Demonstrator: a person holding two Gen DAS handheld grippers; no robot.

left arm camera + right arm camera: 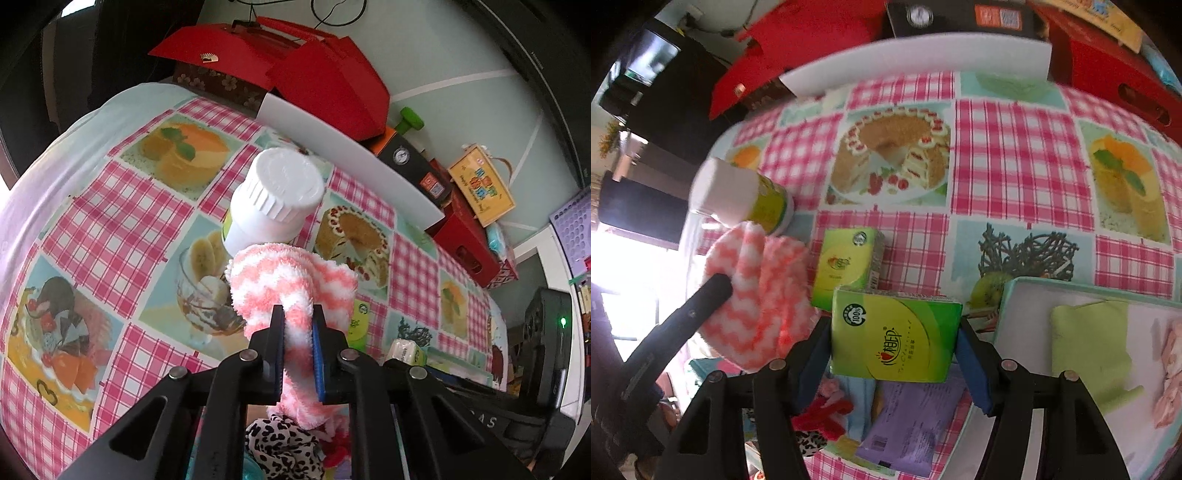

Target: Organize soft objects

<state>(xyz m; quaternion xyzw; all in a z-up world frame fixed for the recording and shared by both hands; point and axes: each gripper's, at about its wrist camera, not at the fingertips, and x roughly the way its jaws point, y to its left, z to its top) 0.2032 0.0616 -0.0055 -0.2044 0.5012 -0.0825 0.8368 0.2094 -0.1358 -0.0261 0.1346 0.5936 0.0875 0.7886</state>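
Left gripper clamps fuzzy sock; right gripper tissue pack

Both views are brightly lit by daylight. Strong blown-out glare is seen at the far left edge of each view; detail there is lost. Colours on the checked tablecloth are washed slightly pale. Heavy fisheye distortion is present: straight lines are bowed and black vignetting fills the corners. The left wrist view is mostly sharp. Motion blur is noted in the right wrist view, especially on the white-capped bottle and the top background. Shadows are soft and faint.
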